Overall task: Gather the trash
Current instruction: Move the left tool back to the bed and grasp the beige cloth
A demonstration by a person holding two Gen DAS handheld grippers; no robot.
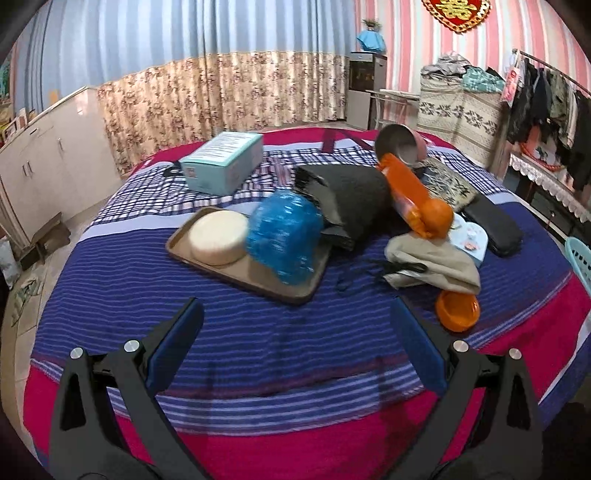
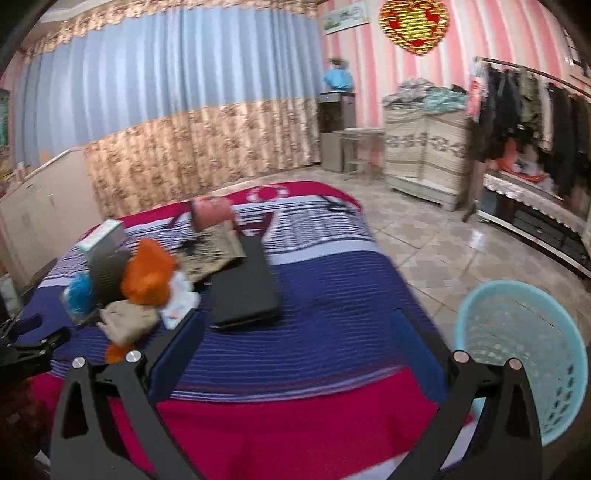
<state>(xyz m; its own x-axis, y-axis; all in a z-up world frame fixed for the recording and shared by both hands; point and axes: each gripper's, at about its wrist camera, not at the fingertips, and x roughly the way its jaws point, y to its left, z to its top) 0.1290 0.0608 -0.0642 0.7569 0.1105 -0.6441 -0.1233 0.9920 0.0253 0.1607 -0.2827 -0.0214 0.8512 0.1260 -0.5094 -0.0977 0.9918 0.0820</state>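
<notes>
Left gripper (image 1: 297,314) fingers wide apart, nothing held, aimed at blue crumpled bag (image 1: 284,236) on tray (image 1: 251,277), likely first trash. Right gripper (image 2: 295,325) also spread, nothing held, above bed (image 2: 332,295); basket (image 2: 524,347) beside bed, probably for drop.

Striped blanket (image 1: 258,343), floral curtain (image 1: 221,88), cream cabinet (image 1: 48,155), clothes rack (image 2: 532,110), red wall ornament (image 2: 413,24)
</notes>
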